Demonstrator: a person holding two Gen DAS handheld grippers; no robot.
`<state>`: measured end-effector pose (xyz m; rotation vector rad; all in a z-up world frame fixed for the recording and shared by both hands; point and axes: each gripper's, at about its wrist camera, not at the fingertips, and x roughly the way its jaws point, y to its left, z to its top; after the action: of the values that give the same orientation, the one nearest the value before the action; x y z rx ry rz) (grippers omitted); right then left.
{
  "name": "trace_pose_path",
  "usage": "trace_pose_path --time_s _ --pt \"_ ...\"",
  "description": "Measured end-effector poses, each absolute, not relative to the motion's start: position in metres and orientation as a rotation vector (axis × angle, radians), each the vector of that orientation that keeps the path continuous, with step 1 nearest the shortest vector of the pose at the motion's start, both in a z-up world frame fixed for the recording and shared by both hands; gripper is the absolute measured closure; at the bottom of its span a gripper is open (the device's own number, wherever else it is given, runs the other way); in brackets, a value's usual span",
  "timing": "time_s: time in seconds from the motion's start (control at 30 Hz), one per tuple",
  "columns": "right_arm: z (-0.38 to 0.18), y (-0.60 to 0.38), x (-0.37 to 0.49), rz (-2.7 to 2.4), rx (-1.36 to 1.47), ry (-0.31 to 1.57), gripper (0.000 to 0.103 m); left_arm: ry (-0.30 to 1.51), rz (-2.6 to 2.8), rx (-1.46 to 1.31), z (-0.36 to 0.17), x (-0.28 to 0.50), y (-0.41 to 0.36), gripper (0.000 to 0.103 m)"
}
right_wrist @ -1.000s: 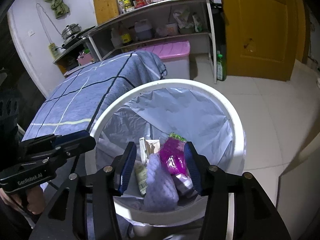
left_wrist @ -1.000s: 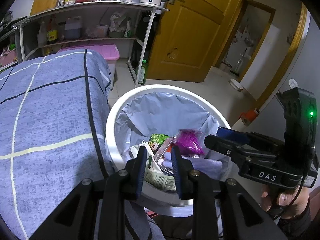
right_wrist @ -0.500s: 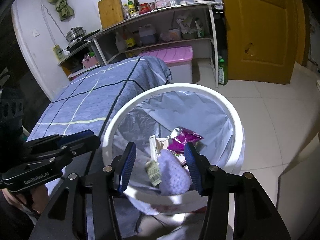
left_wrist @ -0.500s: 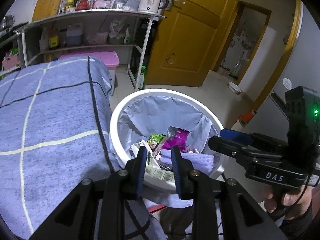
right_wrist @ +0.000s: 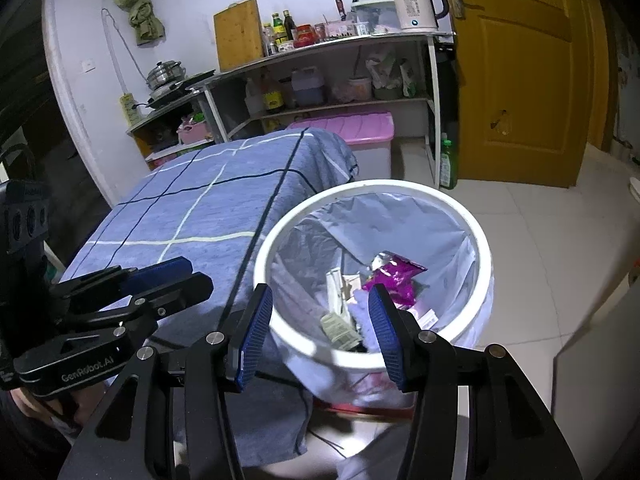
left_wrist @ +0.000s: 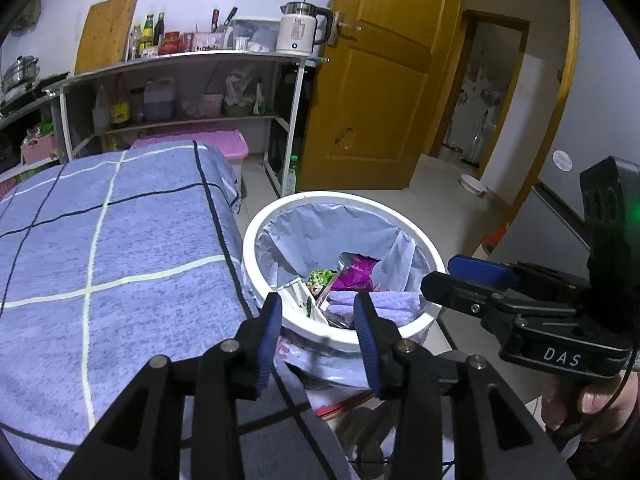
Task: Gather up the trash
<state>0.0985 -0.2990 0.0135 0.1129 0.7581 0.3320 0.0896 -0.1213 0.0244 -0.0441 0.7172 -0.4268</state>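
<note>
Two grippers hung over the near edge of the bin [right_wrist: 374, 354]. The left gripper [left_wrist: 318, 322] had just been opening its fingers, and nothing was between them. The right gripper [right_wrist: 320, 330] held its fingers apart and empty too. Inside the white bin, lined with a grey bag [right_wrist: 404, 224], lay the trash: a purple wrapper [right_wrist: 394, 276], a lilac cloth [left_wrist: 394, 304] and some paper packets [right_wrist: 338, 294]. The bin stood just beside a table [left_wrist: 120, 240] under a blue checked cover. Farther back were a shelf [right_wrist: 340, 44] with a kettle [right_wrist: 414, 4] and a yellow door [right_wrist: 520, 72].
</note>
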Motion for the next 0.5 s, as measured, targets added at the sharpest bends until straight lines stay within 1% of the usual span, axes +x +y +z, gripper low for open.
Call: trace_pose_path --time_s 0.2,0.5 --pt "0.017 -0.289 0.078 0.315 0.089 0.728 0.052 0.688 -0.403 -0.045 0.027 0.073 -0.113 0.061" --pt "0.014 -0.282 0.056 0.317 0.081 0.729 0.052 0.665 -0.38 -0.054 0.026 0.055 -0.104 0.06"
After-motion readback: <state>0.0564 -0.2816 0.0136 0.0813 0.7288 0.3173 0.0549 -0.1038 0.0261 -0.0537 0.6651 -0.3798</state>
